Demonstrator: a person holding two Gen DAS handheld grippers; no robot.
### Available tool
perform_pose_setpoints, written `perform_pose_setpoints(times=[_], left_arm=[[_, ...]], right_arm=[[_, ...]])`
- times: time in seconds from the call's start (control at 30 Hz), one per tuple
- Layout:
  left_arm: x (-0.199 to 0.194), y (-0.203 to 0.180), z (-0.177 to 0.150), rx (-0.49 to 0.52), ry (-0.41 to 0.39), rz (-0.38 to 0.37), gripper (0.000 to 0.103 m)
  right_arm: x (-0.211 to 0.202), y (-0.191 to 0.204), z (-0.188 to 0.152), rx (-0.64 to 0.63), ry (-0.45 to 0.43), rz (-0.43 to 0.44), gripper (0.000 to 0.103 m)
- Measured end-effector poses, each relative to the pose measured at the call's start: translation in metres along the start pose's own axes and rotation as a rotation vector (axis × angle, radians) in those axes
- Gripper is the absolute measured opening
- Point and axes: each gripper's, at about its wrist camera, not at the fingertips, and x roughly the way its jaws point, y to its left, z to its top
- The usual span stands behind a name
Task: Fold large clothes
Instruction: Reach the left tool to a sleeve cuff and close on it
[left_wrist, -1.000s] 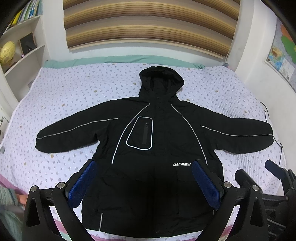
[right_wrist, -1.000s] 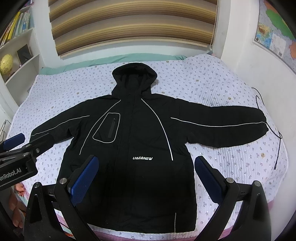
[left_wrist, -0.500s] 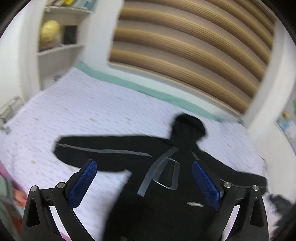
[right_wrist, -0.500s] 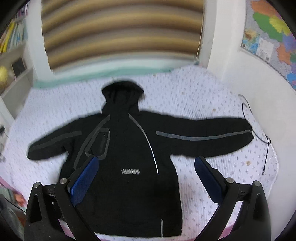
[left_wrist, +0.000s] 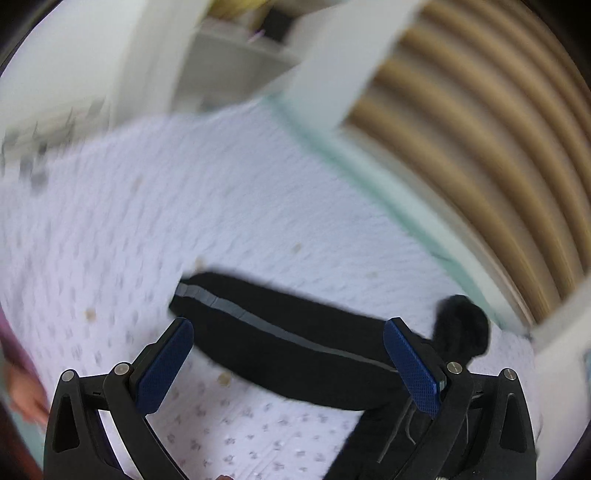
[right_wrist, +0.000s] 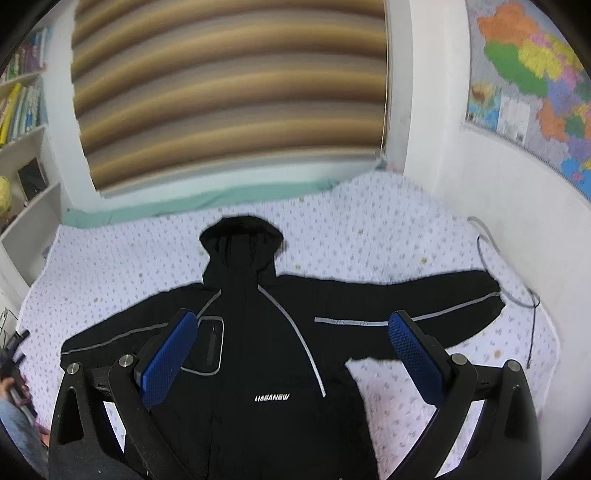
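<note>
Both grippers are spread wide and empty. The left gripper (left_wrist: 288, 365) hangs over the jacket's left sleeve (left_wrist: 266, 325), which runs ten to four, cuff at ten; the right gripper (right_wrist: 291, 354) faces the black jacket (right_wrist: 266, 354) flat on the bed (right_wrist: 369, 236).

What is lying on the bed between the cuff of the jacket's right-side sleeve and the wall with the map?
In the right wrist view, a thin dark cable lies on the patterned bed cover between the sleeve cuff and the wall.
</note>
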Motion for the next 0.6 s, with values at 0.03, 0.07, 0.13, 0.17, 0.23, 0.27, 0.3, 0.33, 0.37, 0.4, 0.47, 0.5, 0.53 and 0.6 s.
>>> perform_pose_setpoints(times=[0.03, 0.07, 0.13, 0.17, 0.23, 0.27, 0.3, 0.33, 0.37, 0.4, 0.47, 0.5, 0.53, 0.6], left_arm=[[0.014, 0.014, -0.004, -0.04, 0.02, 0.0, 0.102], [0.033, 0.031, -0.008, -0.094, 0.045, 0.017, 0.102], [0.069, 0.056, -0.015, -0.146, 0.081, 0.092, 0.102], [0.078, 0.062, -0.02, -0.144, 0.088, 0.135, 0.102], [0.103, 0.074, -0.023, -0.135, 0.113, 0.171, 0.102], [0.117, 0.083, -0.023, -0.143, 0.13, 0.149, 0.102], [0.13, 0.091, -0.024, -0.166, 0.149, 0.125, 0.102], [0.141, 0.099, -0.025, -0.195, 0.163, 0.108, 0.102], [0.152, 0.107, -0.027, -0.229, 0.173, 0.103, 0.102], [0.163, 0.115, -0.03, -0.271, 0.179, 0.111, 0.102], [0.172, 0.123, -0.038, -0.324, 0.18, 0.094, 0.102], [0.174, 0.123, -0.041, -0.336, 0.166, 0.078, 0.102], [0.175, 0.123, -0.043, -0.342, 0.142, 0.057, 0.1], [0.177, 0.122, -0.046, -0.357, 0.114, 0.01, 0.085]], right_arm=[[0.01, 0.004, -0.003, 0.0, 0.024, 0.0, 0.103], [0.023, 0.009, -0.005, -0.002, 0.054, 0.0, 0.103], [0.047, 0.023, -0.006, -0.013, 0.107, -0.001, 0.103], [0.06, 0.033, -0.006, -0.027, 0.129, -0.005, 0.103], [0.078, 0.052, -0.006, -0.054, 0.154, 0.004, 0.103], [0.088, 0.064, -0.006, -0.077, 0.171, 0.017, 0.103], [0.096, 0.076, -0.006, -0.102, 0.186, 0.029, 0.103], [0.104, 0.088, -0.007, -0.132, 0.204, 0.039, 0.103], [0.112, 0.1, -0.01, -0.162, 0.223, 0.043, 0.103], [0.119, 0.111, -0.013, -0.19, 0.245, 0.044, 0.103], [0.129, 0.125, -0.018, -0.222, 0.277, 0.035, 0.103], [0.132, 0.129, -0.022, -0.232, 0.29, 0.031, 0.103], [0.136, 0.133, -0.027, -0.242, 0.308, 0.025, 0.103], [0.144, 0.135, -0.031, -0.233, 0.338, 0.015, 0.103]])
